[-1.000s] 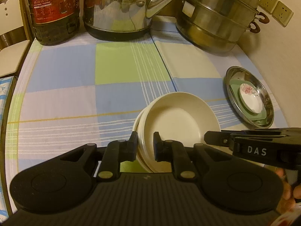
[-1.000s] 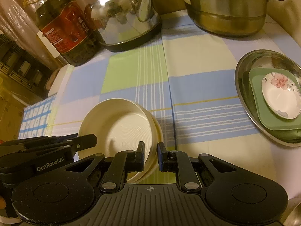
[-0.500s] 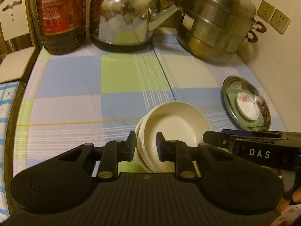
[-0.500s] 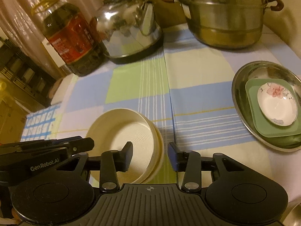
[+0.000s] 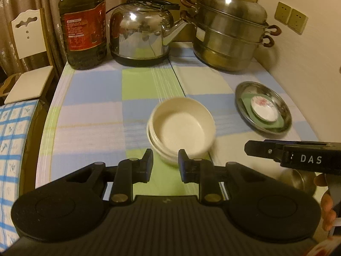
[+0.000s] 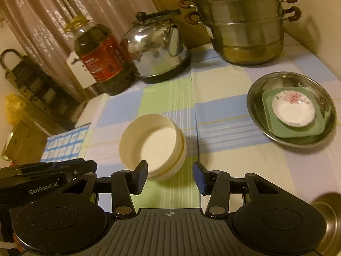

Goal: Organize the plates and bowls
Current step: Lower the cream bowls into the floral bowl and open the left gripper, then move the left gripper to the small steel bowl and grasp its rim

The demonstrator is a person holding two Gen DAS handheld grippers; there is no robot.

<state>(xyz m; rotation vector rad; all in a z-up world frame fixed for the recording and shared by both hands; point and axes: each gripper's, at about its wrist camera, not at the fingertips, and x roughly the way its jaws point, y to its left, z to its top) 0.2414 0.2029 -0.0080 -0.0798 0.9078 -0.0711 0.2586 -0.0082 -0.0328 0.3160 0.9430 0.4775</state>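
Two nested cream bowls (image 5: 181, 128) (image 6: 152, 143) rest on the checked tablecloth (image 5: 96, 98) in the middle of the table. My left gripper (image 5: 165, 162) hovers just short of their near rim. Its jaws are opening, and the rim shows in the gap with neither pad touching it. My right gripper (image 6: 170, 173) hangs back from the stack's right side. Its jaws are also opening, wider, and they hold nothing. To the right, a steel plate (image 5: 284, 115) (image 6: 255, 93) carries a green square plate (image 6: 298, 133) and a flowered white saucer (image 5: 264, 109) (image 6: 293, 111).
Along the back stand an oil bottle (image 5: 83, 27), a steel kettle (image 5: 142, 34) and a stacked steamer pot (image 5: 230, 36). A white chair (image 5: 27, 49) and a blue-checked cloth (image 5: 12, 138) lie off the left edge. A small steel bowl (image 5: 298, 179) sits near right, by the wall.
Both grippers have let go of the cream bowls' rim, spread their jaws and drawn back and upward. The bowls stay on the cloth, now smaller in both views.
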